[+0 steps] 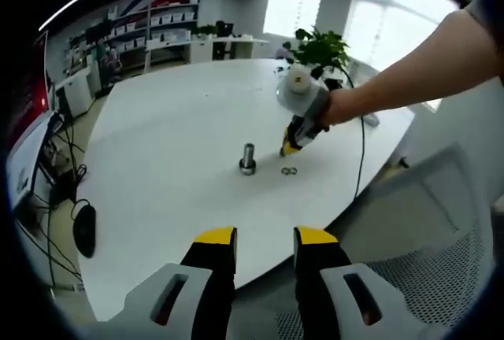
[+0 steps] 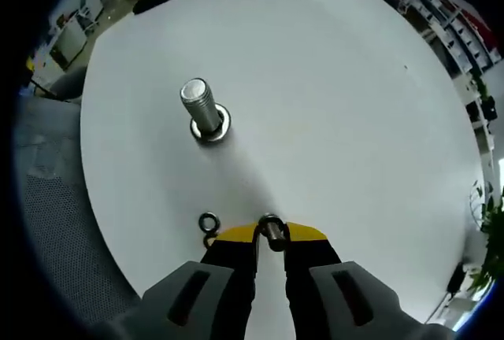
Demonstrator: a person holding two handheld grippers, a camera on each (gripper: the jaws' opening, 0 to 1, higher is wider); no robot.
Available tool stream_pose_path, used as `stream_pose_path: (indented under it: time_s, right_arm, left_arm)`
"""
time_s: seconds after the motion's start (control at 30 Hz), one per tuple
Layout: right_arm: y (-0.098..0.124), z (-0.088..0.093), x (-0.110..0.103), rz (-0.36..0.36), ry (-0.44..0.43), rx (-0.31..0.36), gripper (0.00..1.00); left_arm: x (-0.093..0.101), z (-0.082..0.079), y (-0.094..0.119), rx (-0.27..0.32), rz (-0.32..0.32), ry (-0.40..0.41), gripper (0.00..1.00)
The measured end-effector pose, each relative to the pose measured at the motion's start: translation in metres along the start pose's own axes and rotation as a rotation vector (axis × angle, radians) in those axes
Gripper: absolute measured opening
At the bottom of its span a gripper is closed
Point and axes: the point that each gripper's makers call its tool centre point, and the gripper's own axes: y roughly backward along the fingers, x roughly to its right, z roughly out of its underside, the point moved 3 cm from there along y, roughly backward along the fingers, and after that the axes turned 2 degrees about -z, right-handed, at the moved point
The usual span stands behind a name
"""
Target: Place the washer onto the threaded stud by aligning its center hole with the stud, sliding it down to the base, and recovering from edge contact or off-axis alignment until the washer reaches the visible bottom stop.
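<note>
A threaded steel stud (image 1: 248, 156) stands upright mid-table on the white table (image 1: 173, 135); seen from the right gripper view the stud (image 2: 200, 106) has a metal ring at its base. My right gripper (image 2: 270, 238) is shut on a small washer (image 2: 271, 227), held edge-up between the yellow tips, short of the stud. Loose washers (image 2: 208, 224) lie on the table just left of those tips. In the left gripper view the right gripper (image 1: 288, 149), held by a person's hand, points down at the table right of the stud, near the loose washers (image 1: 289, 171). My left gripper (image 1: 265, 238) hangs open off the table's near edge.
A black mouse (image 1: 84, 228) lies at the left table edge. A potted plant (image 1: 319, 47) stands behind the hand, and a cable (image 1: 362, 151) runs down the right side. A grey mesh chair (image 1: 425, 261) sits off the table's near right edge.
</note>
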Motion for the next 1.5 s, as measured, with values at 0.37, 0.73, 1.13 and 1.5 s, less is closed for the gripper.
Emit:
stream_pose_path:
  time_s: [0.37,0.73,1.13,1.5]
  right_arm:
    - [-0.001,0.002,0.001,-0.011,-0.002,0.001,0.15]
    - [0.008,0.016,0.001,0.001,-0.017,-0.002,0.18]
    - [0.016,0.027,-0.021,-0.037,-0.029,0.020,0.21]
    - [0.004,0.019,-0.052,-0.097,0.026,0.014,0.23]
  left_arm:
    - [-0.001,0.001,-0.001,-0.004,-0.001,0.006,0.27]
    - [-0.001,0.000,0.000,-0.001,-0.005,0.008,0.27]
    - [-0.002,0.000,0.000,0.004,-0.011,0.003,0.27]
    - [-0.003,-0.001,0.001,0.008,-0.022,-0.007,0.27]
